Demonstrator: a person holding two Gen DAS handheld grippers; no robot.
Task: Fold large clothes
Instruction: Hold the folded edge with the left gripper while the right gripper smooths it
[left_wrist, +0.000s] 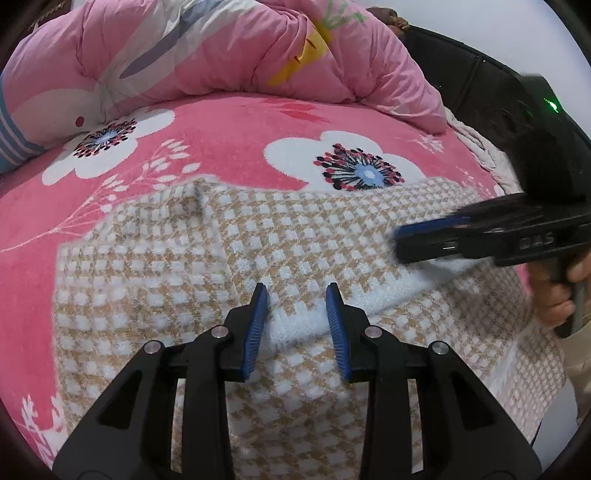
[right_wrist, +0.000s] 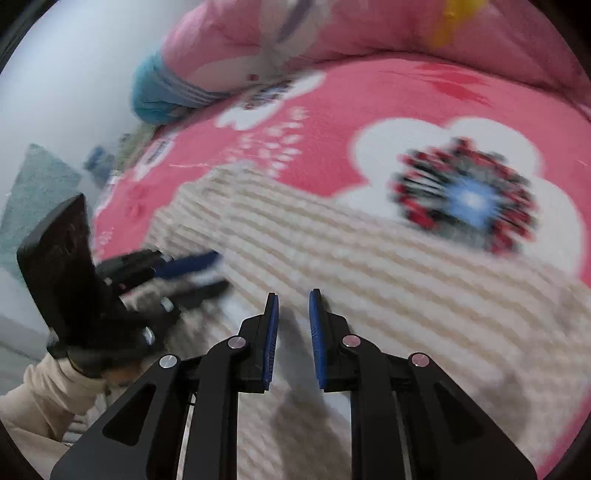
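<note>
A large knitted garment in a tan-and-white check with pale blue-white ribbed edging (left_wrist: 303, 258) lies spread on a bright pink fleece blanket printed with big white flowers that have blue, red and black centres (left_wrist: 229, 140), which covers the bed under both cameras. In the left wrist view the left gripper (left_wrist: 297, 291) hangs just over the garment's pale ribbed band, its blue-padded fingers (left_wrist: 258, 325) parted with the fabric lying between them but not pinched. The right gripper (left_wrist: 424, 240) enters from the right side of that view, held by a hand on its black handle; its blue pads look nearly together low over the pale edging, though motion blur leaves it unclear whether they grip cloth. The right wrist view, heavily blurred, shows the right gripper's own fingers (right_wrist: 271, 325) standing somewhat apart above the knit, with nothing clearly caught between them. In the same view the left gripper (right_wrist: 207, 269) appears at the left, held by a hand in a cream sleeve (right_wrist: 40, 398). Along the far side of the bed a puffy pink quilt with a white rabbit and yellow carrot print (left_wrist: 221, 51) is bunched up, and a blue-and-white striped cloth (right_wrist: 166, 92) sits at its end. Beyond the bed a dark padded headboard (left_wrist: 476, 77) curves at the right of the left view, while a pale wall (right_wrist: 74, 66) fills the left of the right view.
</note>
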